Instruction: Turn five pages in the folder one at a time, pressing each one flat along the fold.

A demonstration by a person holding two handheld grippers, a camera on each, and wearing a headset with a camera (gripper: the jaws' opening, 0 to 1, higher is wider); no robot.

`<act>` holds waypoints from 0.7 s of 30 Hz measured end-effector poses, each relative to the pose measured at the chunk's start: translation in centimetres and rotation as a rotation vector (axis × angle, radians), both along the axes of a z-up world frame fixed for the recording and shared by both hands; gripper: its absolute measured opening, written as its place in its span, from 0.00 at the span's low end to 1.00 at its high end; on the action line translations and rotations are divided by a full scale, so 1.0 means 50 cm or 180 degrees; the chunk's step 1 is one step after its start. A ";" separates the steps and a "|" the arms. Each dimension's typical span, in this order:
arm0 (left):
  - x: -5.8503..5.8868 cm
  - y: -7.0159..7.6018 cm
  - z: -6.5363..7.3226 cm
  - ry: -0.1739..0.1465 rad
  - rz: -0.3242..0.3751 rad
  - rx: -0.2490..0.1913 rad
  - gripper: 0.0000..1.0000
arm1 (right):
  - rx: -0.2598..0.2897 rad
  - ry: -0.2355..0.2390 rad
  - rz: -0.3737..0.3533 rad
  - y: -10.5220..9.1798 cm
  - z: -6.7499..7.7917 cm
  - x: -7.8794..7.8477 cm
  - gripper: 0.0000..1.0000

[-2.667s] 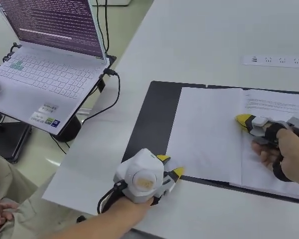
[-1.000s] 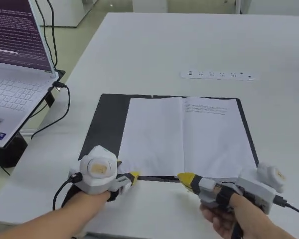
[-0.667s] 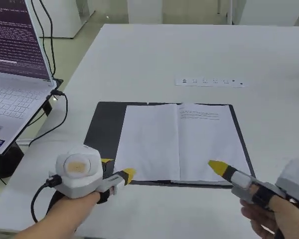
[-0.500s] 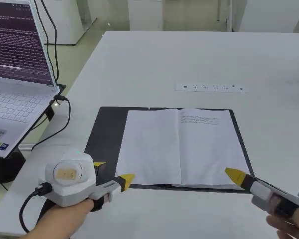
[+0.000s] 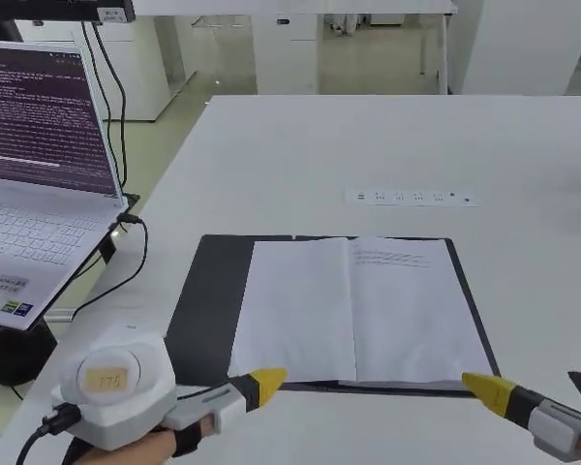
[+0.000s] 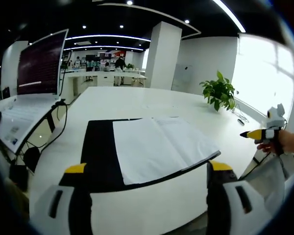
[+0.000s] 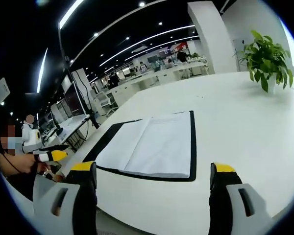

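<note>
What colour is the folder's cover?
Black folder cover under white pages; clearest in the head view.

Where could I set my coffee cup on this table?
Free: the white tabletop beyond the power strip, and right of the folder. Crowded: the near edge by the left gripper and right gripper, and the left side by the laptop.

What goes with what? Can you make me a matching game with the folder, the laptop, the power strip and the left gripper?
Things:
1 folder
2 laptop
3 power strip
4 left gripper

States:
A jaws wide open, holding nothing
B lying open on the table
C screen lit, off the table's left side
D flat on the table, beyond the folder

Pairs: 1-B, 2-C, 3-D, 4-A
</note>
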State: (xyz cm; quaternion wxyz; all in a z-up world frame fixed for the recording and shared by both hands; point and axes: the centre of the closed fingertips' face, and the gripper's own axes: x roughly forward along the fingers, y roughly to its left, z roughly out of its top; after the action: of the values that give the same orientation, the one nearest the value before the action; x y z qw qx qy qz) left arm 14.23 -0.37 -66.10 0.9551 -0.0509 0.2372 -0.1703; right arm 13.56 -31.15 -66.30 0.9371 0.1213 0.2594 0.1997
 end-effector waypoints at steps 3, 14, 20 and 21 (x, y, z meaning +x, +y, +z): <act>-0.005 -0.002 0.005 -0.0031 -0.0021 0.0074 0.99 | 0.0023 -0.0041 -0.0048 -0.005 0.007 -0.003 1.00; 0.013 -0.012 -0.001 0.0010 -0.0065 0.0134 0.99 | 0.0114 -0.0091 -0.0041 -0.022 0.018 0.004 1.00; 0.048 -0.061 -0.020 0.0073 -0.0206 0.0206 0.99 | 0.0154 -0.0081 -0.0042 -0.030 0.012 0.011 1.00; 0.058 -0.074 -0.026 0.0092 -0.0239 0.0209 0.99 | 0.0160 -0.0073 -0.0039 -0.033 0.009 0.012 1.00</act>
State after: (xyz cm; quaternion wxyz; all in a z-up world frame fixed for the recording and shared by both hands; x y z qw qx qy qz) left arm 17.12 -4.10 -67.42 0.9456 -0.0131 0.2582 -0.1974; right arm 14.18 -32.78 -65.85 0.9378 0.1441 0.2427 0.2019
